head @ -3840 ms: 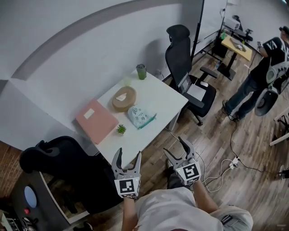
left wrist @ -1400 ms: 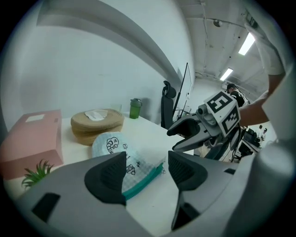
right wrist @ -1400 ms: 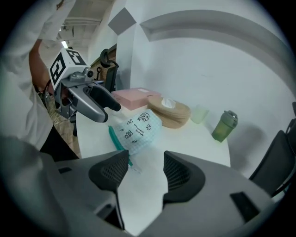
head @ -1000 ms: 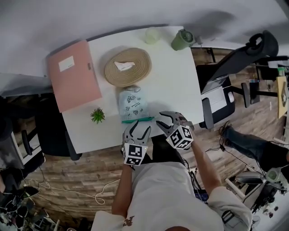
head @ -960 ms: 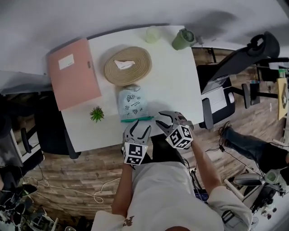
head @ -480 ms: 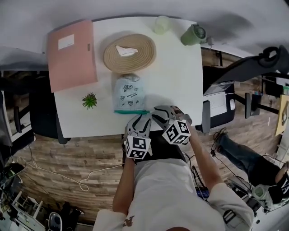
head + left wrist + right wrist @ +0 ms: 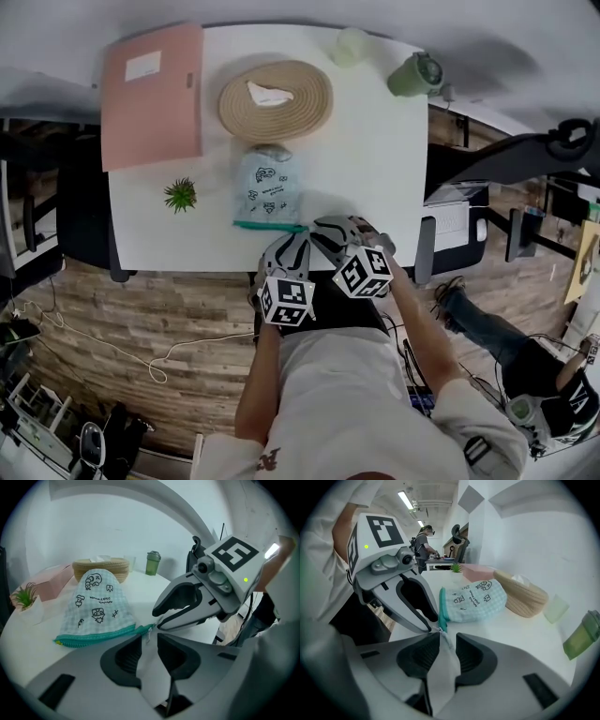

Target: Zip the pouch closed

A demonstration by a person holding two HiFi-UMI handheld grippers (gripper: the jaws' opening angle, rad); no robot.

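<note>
At the near edge of the white table (image 7: pixel 375 169), the checked pouch (image 7: pixel 266 192) is laid flat, its teal zip (image 7: pixel 270 226) turned toward the person. The left gripper (image 7: pixel 149 641) is held at the zip's right end, jaws narrow and closing, the pull tab (image 7: pixel 149 633) seen just at their tips. Just beside it, the right gripper (image 7: pixel 443 639) is aimed at the same corner, jaws likewise narrow and closing, nothing yet pinched.

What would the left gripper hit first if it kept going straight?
Likely the zipper end, right at the mouth of the left gripper's closing jaws; nothing is pinched between them yet.
</note>
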